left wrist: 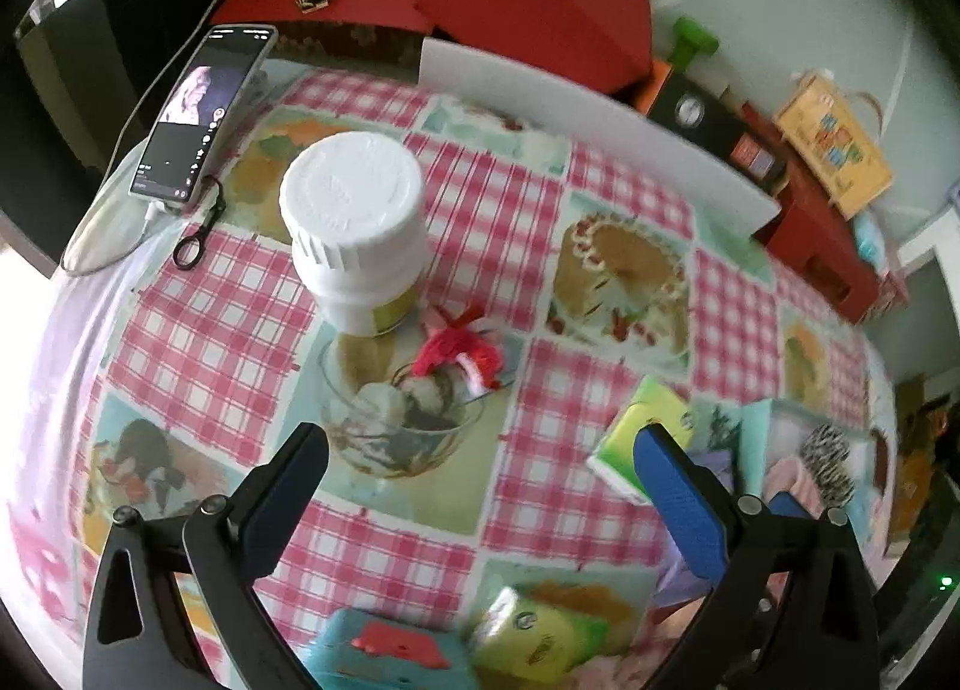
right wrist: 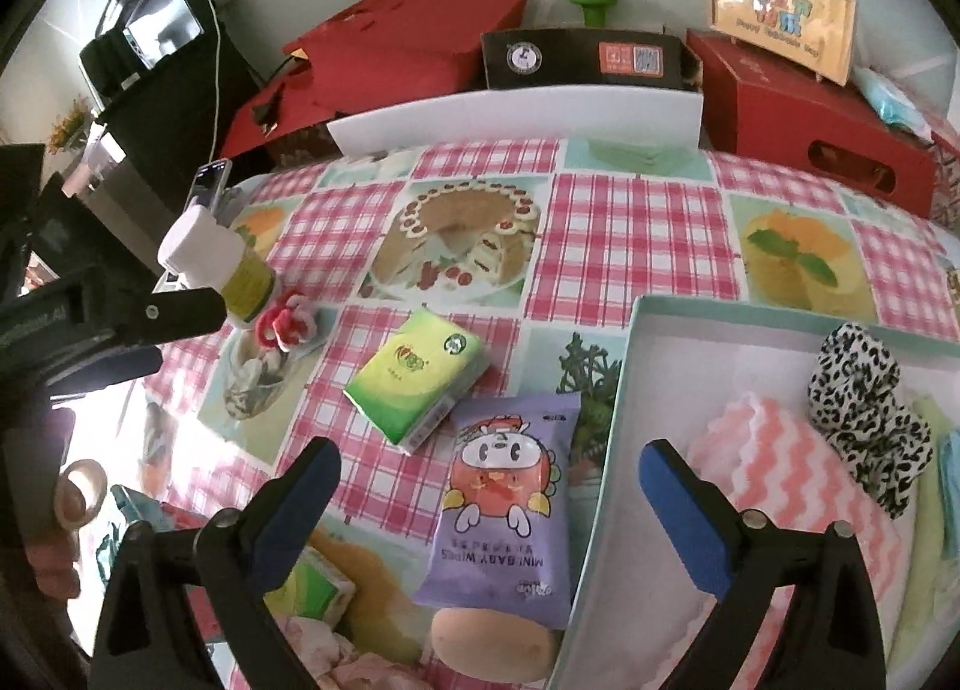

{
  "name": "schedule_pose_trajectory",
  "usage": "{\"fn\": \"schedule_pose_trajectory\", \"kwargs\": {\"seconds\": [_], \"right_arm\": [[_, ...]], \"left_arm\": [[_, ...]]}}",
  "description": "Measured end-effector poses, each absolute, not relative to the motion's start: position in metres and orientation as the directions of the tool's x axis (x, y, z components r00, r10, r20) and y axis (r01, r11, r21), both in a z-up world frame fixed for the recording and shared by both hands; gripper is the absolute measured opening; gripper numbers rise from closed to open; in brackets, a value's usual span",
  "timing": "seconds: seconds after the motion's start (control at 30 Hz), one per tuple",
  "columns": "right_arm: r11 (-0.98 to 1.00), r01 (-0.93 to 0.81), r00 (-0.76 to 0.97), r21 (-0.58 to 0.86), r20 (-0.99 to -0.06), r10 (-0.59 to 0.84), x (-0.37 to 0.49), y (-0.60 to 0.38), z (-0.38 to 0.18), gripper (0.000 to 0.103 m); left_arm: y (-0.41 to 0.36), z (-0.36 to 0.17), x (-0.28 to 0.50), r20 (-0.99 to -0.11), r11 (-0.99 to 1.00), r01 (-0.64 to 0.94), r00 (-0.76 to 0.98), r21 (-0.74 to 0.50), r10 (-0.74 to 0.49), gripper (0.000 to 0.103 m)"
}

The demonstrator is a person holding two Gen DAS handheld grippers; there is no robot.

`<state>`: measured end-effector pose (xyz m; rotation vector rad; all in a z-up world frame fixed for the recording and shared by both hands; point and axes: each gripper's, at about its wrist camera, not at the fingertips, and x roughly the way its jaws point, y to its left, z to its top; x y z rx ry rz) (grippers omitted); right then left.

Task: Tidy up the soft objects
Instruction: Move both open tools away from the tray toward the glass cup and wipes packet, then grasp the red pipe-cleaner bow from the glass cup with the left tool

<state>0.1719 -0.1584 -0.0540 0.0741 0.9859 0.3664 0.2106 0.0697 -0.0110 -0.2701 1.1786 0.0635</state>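
both grippers, left gripper (left wrist: pixel 480 474) and right gripper (right wrist: pixel 489 486), hang above the checked tablecloth (right wrist: pixel 630 222) with jaws spread, gripping nothing. purple wipes pack (right wrist: pixel 504 504) and green tissue pack (right wrist: pixel 417 375) lie just left of the box (right wrist: pixel 618 390), which contains a pink cloth (right wrist: pixel 798 486) and spotted scrunchie (right wrist: pixel 858 390).

Each camera sat just behind its own jaws, looking forward and down across the table (left wrist: pixel 510 246) from close above. The left view faced a white bottle (left wrist: pixel 354 222) ahead of its jaws; the right view faced purple wipes (right wrist: pixel 510 504) between its jaws. Both shared the green tissue pack (right wrist: pixel 417 384).
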Motion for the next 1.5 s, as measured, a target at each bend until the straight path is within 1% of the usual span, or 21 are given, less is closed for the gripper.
{"fn": "schedule_pose_trajectory", "kwargs": {"seconds": [0.07,0.13,0.23,0.4,0.47,0.6,0.7,0.8,0.9,1.03,1.13,1.2,1.4,1.5], "right_arm": [[0.936,-0.267,0.484,0.230,-0.808,0.337,0.173,-0.159,-0.057,0.097],[0.934,-0.267,0.472,0.235,-0.813,0.340,0.173,-0.160,-0.059,0.092],[0.931,-0.269,0.459,0.247,-0.817,0.349,0.174,-0.160,-0.062,0.089],[0.936,-0.251,0.436,0.246,-0.835,0.337,0.176,-0.161,-0.070,0.086],[0.938,-0.246,0.438,0.244,-0.835,0.333,0.176,-0.162,-0.069,0.083],[0.934,-0.256,0.465,0.249,-0.815,0.345,0.174,-0.167,-0.060,0.082],[0.929,-0.267,0.459,0.257,-0.813,0.358,0.174,-0.166,-0.058,0.079],[0.930,-0.273,0.460,0.244,-0.816,0.350,0.173,-0.164,-0.057,0.078],[0.931,-0.271,0.461,0.245,-0.816,0.349,0.173,-0.165,-0.056,0.075],[0.930,-0.277,0.488,0.242,-0.798,0.354,0.170,-0.169,-0.047,0.075],[0.922,-0.290,0.484,0.257,-0.791,0.373,0.169,-0.168,-0.045,0.074],[0.917,-0.304,0.469,0.257,-0.797,0.379,0.169,-0.164,-0.048,0.072],[0.915,-0.313,0.430,0.256,-0.821,0.376,0.170,-0.158,-0.060,0.071],[0.915,-0.312,0.417,0.254,-0.829,0.373,0.171,-0.156,-0.064,0.070]], "left_arm": [[0.070,-0.013,0.215,-0.934,0.973,-0.180,0.351,-0.141,-0.071,0.101],[0.072,-0.015,0.219,-0.942,0.976,-0.165,0.325,-0.140,-0.080,0.101],[0.075,-0.017,0.224,-0.952,0.979,-0.153,0.294,-0.132,-0.083,0.101],[0.073,-0.025,0.238,-0.971,0.990,-0.111,0.234,-0.082,-0.054,0.101],[0.073,-0.028,0.243,-0.975,0.990,-0.109,0.214,-0.091,-0.066,0.101],[0.068,-0.032,0.250,-0.980,0.993,-0.083,0.188,-0.081,-0.064,0.101],[0.065,-0.036,0.255,-0.983,0.994,-0.069,0.170,-0.080,-0.067,0.101],[0.067,-0.040,0.261,-0.985,0.993,-0.078,0.152,-0.088,-0.075,0.101],[0.071,-0.042,0.266,-0.986,0.991,-0.092,0.150,-0.093,-0.078,0.101],[0.081,-0.042,0.270,-0.984,0.987,-0.112,0.149,-0.116,-0.099,0.100],[0.084,-0.043,0.274,-0.984,0.987,-0.112,0.147,-0.116,-0.099,0.092],[0.085,-0.044,0.278,-0.985,0.986,-0.113,0.138,-0.119,-0.103,0.092],[0.085,-0.051,0.296,-0.987,0.985,-0.129,0.126,-0.117,-0.101,0.091],[0.081,-0.054,0.301,-0.988,0.985,-0.135,0.123,-0.110,-0.093,0.086]]}}
